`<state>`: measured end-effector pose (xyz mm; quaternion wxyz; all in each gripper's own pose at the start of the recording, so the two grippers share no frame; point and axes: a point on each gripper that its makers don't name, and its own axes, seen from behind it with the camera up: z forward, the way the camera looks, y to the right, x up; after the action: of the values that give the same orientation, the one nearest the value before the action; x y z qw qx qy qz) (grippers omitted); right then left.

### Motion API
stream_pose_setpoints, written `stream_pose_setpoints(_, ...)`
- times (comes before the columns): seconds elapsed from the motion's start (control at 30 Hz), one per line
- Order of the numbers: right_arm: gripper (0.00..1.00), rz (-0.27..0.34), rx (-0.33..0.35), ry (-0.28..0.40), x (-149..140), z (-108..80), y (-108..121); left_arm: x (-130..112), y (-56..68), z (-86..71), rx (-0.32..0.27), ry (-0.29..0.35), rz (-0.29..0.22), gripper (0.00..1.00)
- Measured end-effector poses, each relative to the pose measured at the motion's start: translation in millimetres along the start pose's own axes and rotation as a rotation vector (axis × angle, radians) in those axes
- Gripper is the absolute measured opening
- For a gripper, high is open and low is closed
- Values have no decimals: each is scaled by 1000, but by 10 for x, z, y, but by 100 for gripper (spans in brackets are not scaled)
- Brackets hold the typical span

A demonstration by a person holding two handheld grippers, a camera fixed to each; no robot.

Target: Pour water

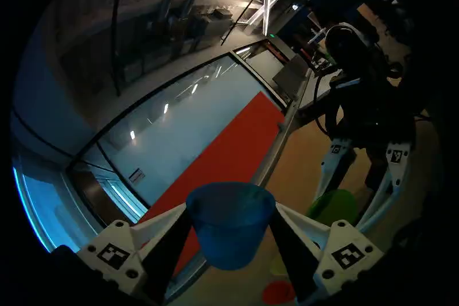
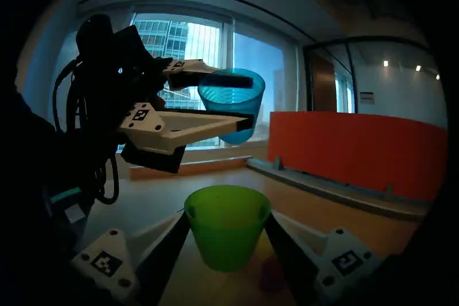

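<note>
Two tapered round cups of smooth, translucent plastic are held, one in each gripper. The left gripper (image 1: 230, 209) has its jaws closed part-way onto the blue cup (image 1: 230, 234), and both dark finger pads press against the cup's sides below the rim. The right gripper (image 2: 227, 217) clasps the green cup (image 2: 228, 231) in the same way, a pad on either side of its wall.

In the right gripper view, the blue cup hangs in the air above the green one. The cups are apart, and both stand about upright. I cannot tell whether either holds water.

The grippers' white, angular finger bodies carry square black-and-white markers. Black cables (image 2: 72, 105) loop behind the left gripper.

Below the green cup lies a matt, pale wooden table (image 2: 321, 202) with a small red dot (image 1: 278, 293) on it. A flat red panel (image 2: 356, 145) stands along the table's far edge on a grey rail. Beyond is a tall glass window (image 2: 172, 42).
</note>
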<state>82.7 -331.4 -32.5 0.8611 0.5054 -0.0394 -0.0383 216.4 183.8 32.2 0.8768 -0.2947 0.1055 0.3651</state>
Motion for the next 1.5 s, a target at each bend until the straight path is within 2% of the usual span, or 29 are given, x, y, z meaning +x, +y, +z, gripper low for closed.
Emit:
stream_pose_setpoints(0.2, 90, -8, 11, 3, 28, 34, -43, 28, -45, 1, 4, 3, 39, 86)
stream_pose_setpoints(0.4, 90, -10, 15, 10, 75, 64, -51, 60, -33, 3, -4, 9, 78, 86)
stream_pose_setpoints(1.0, 90, -10, 12, 15, 105, 41, -15, 145, -103, 7, 8, 21, 178, 86)
stream_pose_setpoints(1.5, 90, -14, 10, 17, 135, 13, 1, 265, -83, 3, 18, 38, 250, 86)
